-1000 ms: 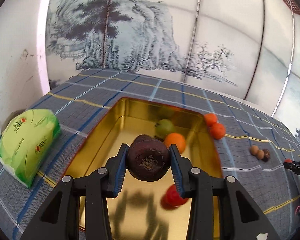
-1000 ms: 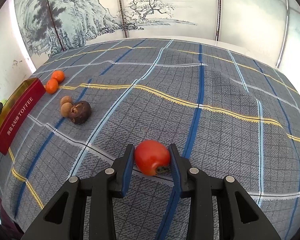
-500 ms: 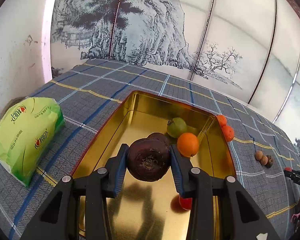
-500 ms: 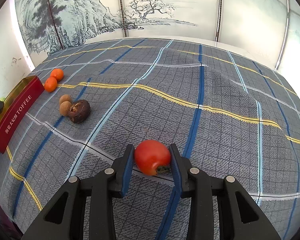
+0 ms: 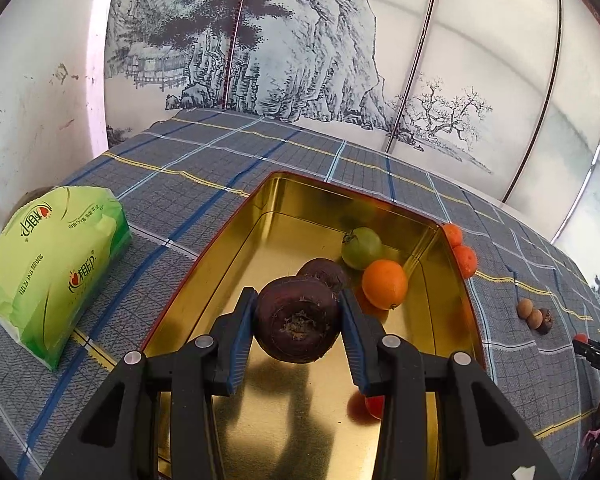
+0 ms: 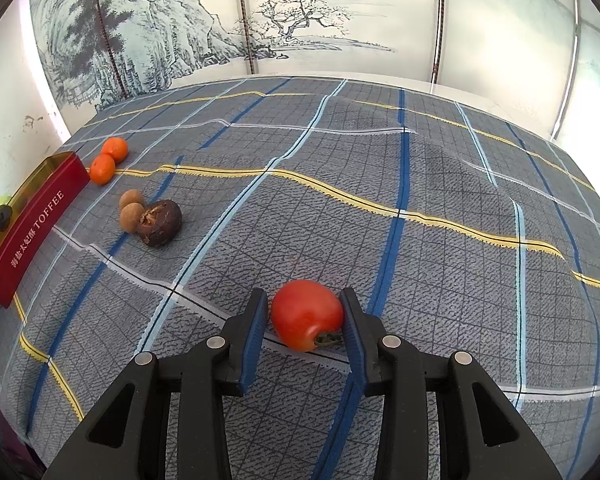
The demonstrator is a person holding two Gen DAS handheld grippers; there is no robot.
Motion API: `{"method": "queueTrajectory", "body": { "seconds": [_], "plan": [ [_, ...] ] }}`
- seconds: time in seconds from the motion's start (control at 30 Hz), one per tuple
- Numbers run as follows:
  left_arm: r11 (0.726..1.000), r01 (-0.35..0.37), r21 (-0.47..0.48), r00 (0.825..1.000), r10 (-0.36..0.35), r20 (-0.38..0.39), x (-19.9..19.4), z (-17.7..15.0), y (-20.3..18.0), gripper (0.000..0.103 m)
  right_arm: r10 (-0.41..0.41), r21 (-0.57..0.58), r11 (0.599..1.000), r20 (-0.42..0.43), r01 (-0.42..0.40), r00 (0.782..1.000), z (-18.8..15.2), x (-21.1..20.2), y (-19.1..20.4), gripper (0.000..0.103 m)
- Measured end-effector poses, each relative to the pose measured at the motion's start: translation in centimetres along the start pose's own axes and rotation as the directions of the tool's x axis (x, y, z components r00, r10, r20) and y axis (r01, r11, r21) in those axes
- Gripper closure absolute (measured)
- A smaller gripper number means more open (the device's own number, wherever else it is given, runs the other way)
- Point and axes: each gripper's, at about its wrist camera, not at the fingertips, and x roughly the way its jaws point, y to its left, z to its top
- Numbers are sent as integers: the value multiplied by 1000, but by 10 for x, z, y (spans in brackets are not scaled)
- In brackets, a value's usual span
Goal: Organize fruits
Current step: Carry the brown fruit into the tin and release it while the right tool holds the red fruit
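My left gripper (image 5: 296, 296) is shut on a dark purple round fruit (image 5: 296, 324), held above the open gold tin (image 5: 284, 200). In the tin lie a green fruit (image 5: 361, 247), an orange (image 5: 384, 284), a second dark fruit (image 5: 324, 274) and a small red fruit (image 5: 374, 406), partly hidden by my finger. My right gripper (image 6: 304, 296) is shut on a red tomato (image 6: 306, 314) that rests on the checked cloth. Two mandarins (image 6: 108, 160), two brown longans (image 6: 131, 210) and a dark brown fruit (image 6: 160, 222) lie on the cloth beside the tin's red side (image 6: 36, 224).
A green tissue pack (image 5: 56, 268) lies left of the tin. The checked cloth (image 6: 420, 184) covers the whole table, with a raised fold at the far right. A painted wall panel (image 5: 300, 60) stands behind the table.
In the left wrist view the tin has slid back and to the right while the dark fruit stays gripped. The right gripper and the tomato have not moved.
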Motion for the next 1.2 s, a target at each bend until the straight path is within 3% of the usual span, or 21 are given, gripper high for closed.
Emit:
{"method": "queueTrajectory", "body": {
  "seconds": [0.7,1.2],
  "plan": [
    [999,-35,19,999,35,4,-3,-1,5,66,-2,-1,1000,-1,2,1000,0,0,1,64],
    [996,-82,32,997,81,14,-5,1,3,49,-20,-6,1000,0,20,1000,0,0,1,67]
  ]
}}
